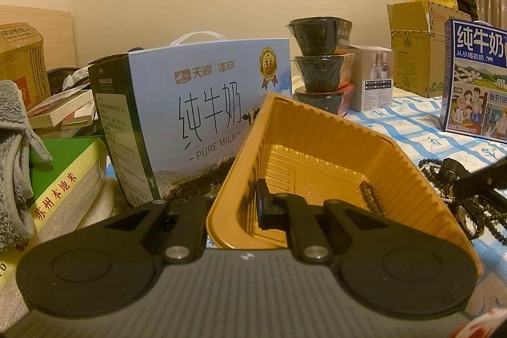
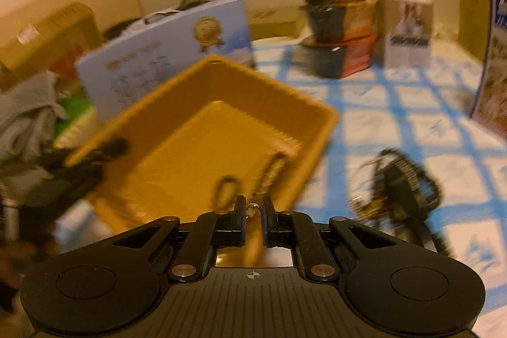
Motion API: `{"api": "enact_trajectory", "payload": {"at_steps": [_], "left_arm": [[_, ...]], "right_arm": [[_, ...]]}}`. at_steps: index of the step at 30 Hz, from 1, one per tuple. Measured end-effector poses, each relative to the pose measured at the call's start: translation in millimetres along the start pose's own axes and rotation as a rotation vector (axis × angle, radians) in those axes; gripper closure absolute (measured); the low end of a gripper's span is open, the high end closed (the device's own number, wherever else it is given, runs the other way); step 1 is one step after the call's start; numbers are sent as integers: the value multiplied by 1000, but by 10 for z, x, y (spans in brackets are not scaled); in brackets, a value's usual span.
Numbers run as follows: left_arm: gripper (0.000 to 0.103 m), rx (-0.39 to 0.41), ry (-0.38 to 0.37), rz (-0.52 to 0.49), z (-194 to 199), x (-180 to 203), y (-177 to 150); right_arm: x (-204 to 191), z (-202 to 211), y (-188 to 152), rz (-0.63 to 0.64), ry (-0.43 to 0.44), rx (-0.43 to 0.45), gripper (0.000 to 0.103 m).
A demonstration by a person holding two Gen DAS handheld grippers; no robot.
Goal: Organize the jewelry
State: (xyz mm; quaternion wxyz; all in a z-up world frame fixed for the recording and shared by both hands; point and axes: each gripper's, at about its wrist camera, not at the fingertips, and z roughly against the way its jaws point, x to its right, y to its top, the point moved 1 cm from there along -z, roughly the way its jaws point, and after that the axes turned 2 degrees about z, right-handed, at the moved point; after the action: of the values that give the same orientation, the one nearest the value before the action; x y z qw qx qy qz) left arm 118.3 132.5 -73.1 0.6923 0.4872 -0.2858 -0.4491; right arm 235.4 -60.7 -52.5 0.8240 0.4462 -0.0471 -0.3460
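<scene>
While the tray [image 1: 317,148] is being tilted up on its near rim, these lines apply:

Left gripper [image 1: 244,208]: its jaws are being kept closed on the tray's near wall, one finger inside, so the tray is being steadied and angled to receive jewelry.

Right gripper [image 2: 253,211]: its jaws are being kept almost together over the tray's near right corner; a small pale piece [image 2: 252,211] is being pinched between them, though blur is leaving its kind uncertain.

Jewelry: one bead string [image 1: 372,198] is already lying at the tray's right wall; a dark bead heap [image 2: 396,182] is waiting on the cloth [image 2: 396,103], right of the tray.

Edges: the milk box [image 1: 202,103] is crowding the tray's far left side.

Room: open cloth is being left far right.
</scene>
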Motion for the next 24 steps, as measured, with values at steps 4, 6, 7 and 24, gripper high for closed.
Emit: {"api": "enact_trajectory", "payload": {"at_steps": [4,6,7,24], "left_arm": [[91,0,0,-1,-1,-1,0],[91,0,1,-1,-3,-3,0],[91,0,1,-1,-4,-2,0],[91,-1,4,-2,-15,-20,-6]], "right_arm": [[-98,-71,-38,-38,64,-45,94],[-139,-121,-49,-39,80,-66,94],[-153,-131,-46,-48,86,-63,93],[445,582,-193,-478,-3,186,38]]}}
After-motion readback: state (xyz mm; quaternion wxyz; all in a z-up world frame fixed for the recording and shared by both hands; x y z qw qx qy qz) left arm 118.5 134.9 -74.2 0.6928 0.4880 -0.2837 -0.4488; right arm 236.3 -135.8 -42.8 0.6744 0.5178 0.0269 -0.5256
